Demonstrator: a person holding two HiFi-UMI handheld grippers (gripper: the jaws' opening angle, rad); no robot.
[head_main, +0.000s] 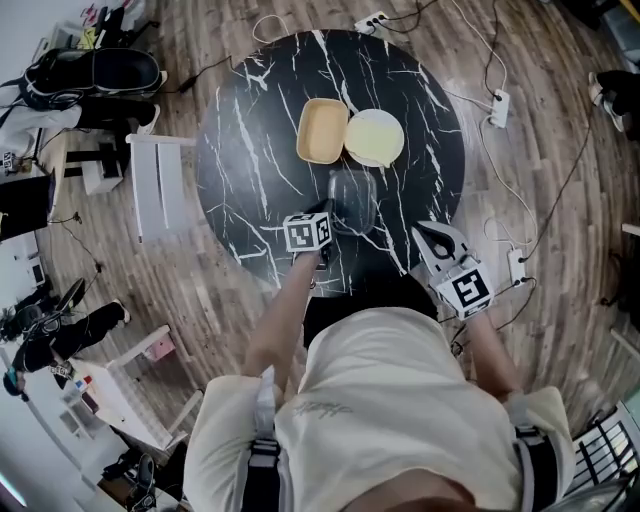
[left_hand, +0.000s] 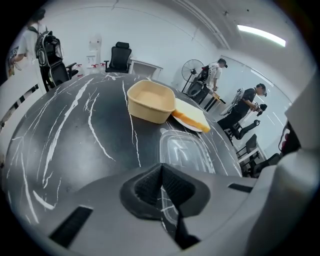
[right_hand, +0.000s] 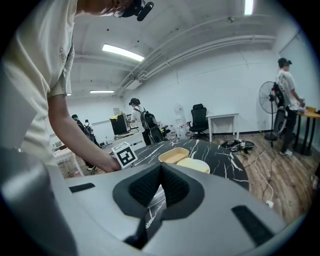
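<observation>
Both jaw pairs are clenched, with nothing between the pads. Left gripper (left_hand: 161, 169) tips sit low at the near edge of the clear lid (left_hand: 187, 152), which lies flat on the table (left_hand: 75, 130). Beige tub (left_hand: 150, 102) and pale dish (head_main: 375, 137) touch each other just beyond it. Right gripper (right_hand: 161, 171) hangs off the table rim, probably parked clear of the left's reach.
</observation>
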